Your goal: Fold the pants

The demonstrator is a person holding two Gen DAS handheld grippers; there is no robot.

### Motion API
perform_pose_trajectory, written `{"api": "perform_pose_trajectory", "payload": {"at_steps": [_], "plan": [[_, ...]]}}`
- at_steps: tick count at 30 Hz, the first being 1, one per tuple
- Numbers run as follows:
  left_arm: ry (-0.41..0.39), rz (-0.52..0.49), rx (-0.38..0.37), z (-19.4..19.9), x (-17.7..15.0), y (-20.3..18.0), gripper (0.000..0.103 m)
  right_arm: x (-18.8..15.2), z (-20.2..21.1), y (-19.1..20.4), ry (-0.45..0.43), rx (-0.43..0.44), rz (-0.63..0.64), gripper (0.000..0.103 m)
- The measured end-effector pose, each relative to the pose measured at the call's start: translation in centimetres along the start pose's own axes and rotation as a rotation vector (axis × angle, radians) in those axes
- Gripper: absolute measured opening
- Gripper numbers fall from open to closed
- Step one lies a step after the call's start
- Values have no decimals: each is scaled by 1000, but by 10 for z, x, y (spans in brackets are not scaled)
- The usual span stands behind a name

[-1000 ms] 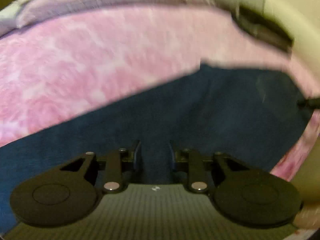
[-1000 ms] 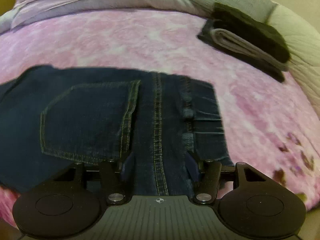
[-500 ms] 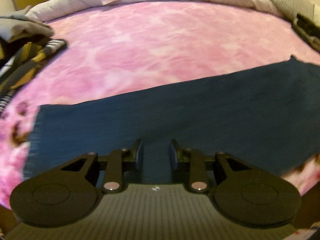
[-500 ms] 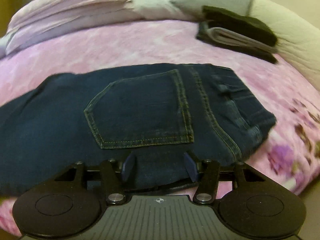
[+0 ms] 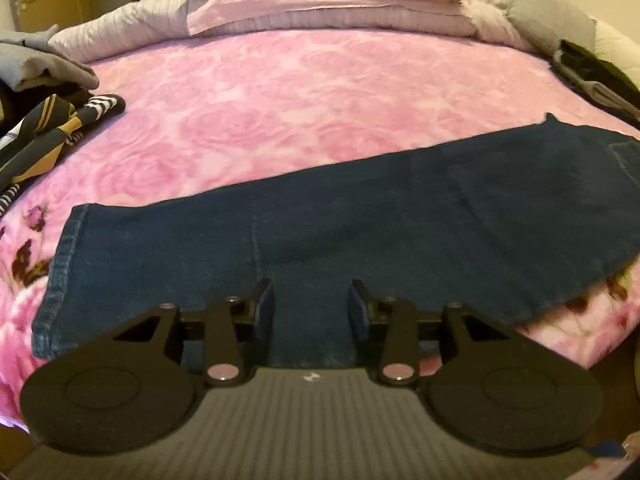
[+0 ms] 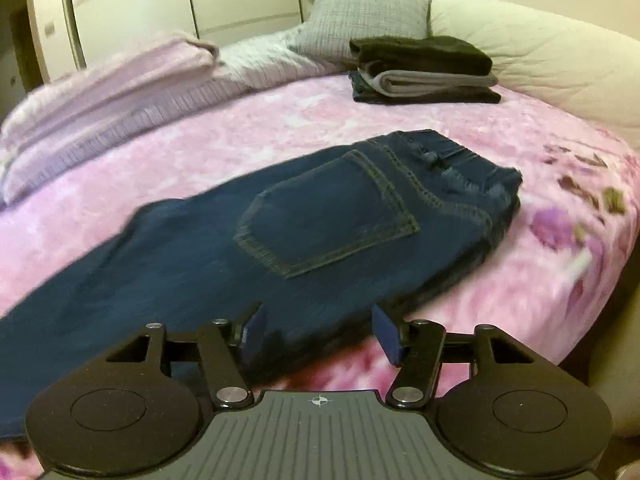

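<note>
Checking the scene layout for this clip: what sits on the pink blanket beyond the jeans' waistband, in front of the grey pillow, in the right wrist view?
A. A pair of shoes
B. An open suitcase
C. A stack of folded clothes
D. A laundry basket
C: a stack of folded clothes, dark and grey layers, lies on the pink blanket past the jeans.

Each black hand-held gripper [image 5: 311, 304] [image 6: 319, 330] has blue pads, round discs, silver screws
</note>
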State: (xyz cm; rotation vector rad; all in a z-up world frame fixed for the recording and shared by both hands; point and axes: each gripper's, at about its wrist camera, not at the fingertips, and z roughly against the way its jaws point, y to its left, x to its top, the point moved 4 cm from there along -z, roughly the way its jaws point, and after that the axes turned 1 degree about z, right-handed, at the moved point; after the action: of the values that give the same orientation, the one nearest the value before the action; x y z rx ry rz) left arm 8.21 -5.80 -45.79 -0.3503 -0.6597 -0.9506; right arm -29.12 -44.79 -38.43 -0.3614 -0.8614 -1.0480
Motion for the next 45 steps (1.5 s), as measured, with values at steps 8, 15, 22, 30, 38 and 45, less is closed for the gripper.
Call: {"api": "perform_pose_trajectory", "payload": {"at_steps": [8, 15, 22, 30, 38, 45], "plan": [[-5, -60, -152, 69, -18, -14, 44, -46, 136, 51, -34, -21, -11, 66], [-71, -55, -165, 129, -31, -7, 53, -69, 191, 81, -36, -3, 10, 69], [-33, -92, -157, 154, -55, -13, 54, -90, 211, 103, -17, 16, 59, 69], [-59, -109, -135, 168, -60, -15, 55, -94, 227, 111, -37, 26, 89, 69], [-67, -112, -115, 173, -61, -8, 55, -95, 231, 114, -38, 32, 100, 69], [-70, -122, -111, 172, -59, -10, 55, -93, 231, 113, -40, 34, 101, 69]]}}
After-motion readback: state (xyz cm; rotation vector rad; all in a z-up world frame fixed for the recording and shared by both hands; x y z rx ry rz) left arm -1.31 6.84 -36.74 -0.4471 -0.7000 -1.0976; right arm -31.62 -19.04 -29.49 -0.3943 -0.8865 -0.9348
